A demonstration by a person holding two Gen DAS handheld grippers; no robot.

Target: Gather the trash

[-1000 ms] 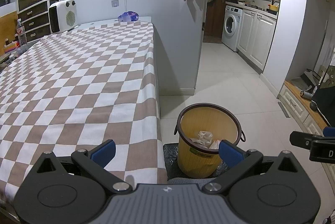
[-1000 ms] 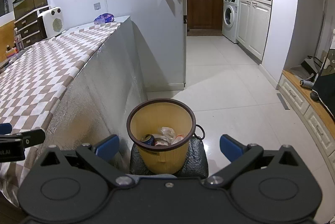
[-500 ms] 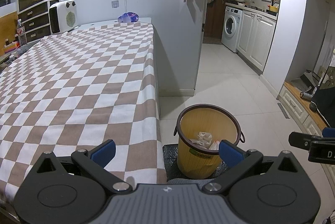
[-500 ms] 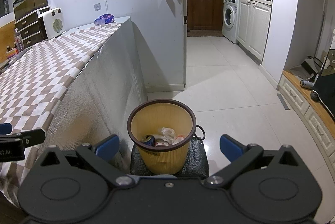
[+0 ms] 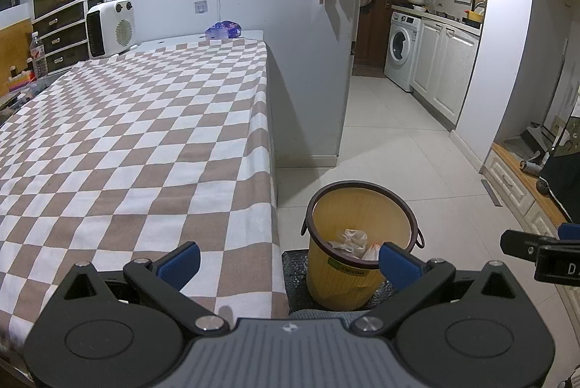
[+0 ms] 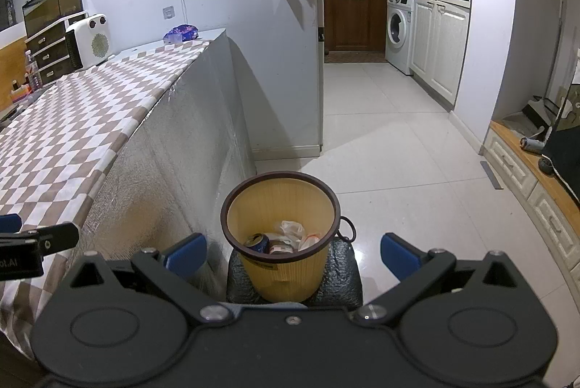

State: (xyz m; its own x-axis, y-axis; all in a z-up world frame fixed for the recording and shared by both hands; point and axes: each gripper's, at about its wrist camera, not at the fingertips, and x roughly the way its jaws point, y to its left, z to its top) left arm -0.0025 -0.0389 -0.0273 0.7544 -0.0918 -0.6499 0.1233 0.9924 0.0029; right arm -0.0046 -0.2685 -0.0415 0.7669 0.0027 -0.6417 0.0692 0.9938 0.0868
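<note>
yellow plastic with a dark brown rim, the waste bin (image 6: 281,236) sits on the floor on a dark padded mat (image 6: 344,274), just beside the foil-covered side of the table (image 6: 181,149), and it lies between the blue pads of my right gripper (image 6: 293,252), whose jaws stand wide apart with nothing in them. my left gripper (image 5: 288,261) is spread just as wide and empty, hanging over the corner of the brown-and-white checked tablecloth (image 5: 127,134) with the bin down to its right. the trash is already in the bin: a blue drink can (image 6: 256,242), a small jar or tub, crumpled plastic wrap (image 6: 290,228) and a cup-like thing with an orange rim. i see no loose litter left on the cloth, so i judge the collecting close to finished. what could go wrong: the bin is light and perched on that soft mat, so a careless dip of either tool could catch the rim or the wire handle loop (image 6: 346,230) and tip it, spilling the can across the tile floor (image 6: 398,152); swinging left could also snag the cloth's hanging edge. as for writing, a green-edged sticker (image 5: 346,267) on the bin's front is too small to read, and the tools show only the cut-off fragments "d" and "ot.ai".
</note>
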